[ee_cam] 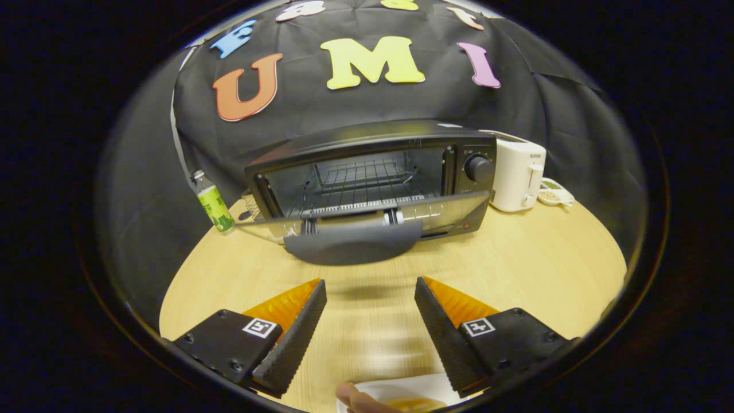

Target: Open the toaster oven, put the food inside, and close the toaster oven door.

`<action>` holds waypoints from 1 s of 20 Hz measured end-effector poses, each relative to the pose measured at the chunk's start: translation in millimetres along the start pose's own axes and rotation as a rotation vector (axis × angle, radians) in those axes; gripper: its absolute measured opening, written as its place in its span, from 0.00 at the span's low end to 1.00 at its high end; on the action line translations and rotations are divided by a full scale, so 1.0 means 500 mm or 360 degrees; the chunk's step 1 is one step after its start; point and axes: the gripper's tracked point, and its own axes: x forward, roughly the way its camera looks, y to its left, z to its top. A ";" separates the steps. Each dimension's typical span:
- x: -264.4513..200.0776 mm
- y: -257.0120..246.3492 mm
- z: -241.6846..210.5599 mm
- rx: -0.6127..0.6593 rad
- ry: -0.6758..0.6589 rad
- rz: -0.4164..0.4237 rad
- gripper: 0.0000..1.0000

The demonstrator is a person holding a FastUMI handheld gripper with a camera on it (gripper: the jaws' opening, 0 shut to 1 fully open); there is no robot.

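A black toaster oven (373, 172) stands at the back of the wooden table (516, 269). Its glass door (367, 221) hangs open and flat, with the dark handle (352, 246) toward me, and a wire rack (361, 180) shows inside. My gripper (371, 284) is open, a little short of the door handle, with nothing between its fingers. Close below the fingers lies a white plate (395, 396) with brownish-orange food (416, 405) on it, and a person's fingertip (352, 397) rests at the plate's rim.
A green-labelled bottle (213, 202) stands left of the oven. To the oven's right are a white toaster (518, 175) and a small white dish (553, 194). Bare tabletop lies between the fingers and the oven door.
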 end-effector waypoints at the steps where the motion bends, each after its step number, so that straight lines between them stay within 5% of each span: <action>1: -0.004 0.001 0.014 -0.0004 -0.0039 0.0013 1.00; 6: -0.025 0.002 0.098 -0.0126 -0.0231 -0.0008 1.00; 13: 0.009 0.030 0.247 -0.0038 -0.0436 0.0070 1.00; 20: 0.081 0.024 0.306 0.0021 -0.0452 0.0076 1.00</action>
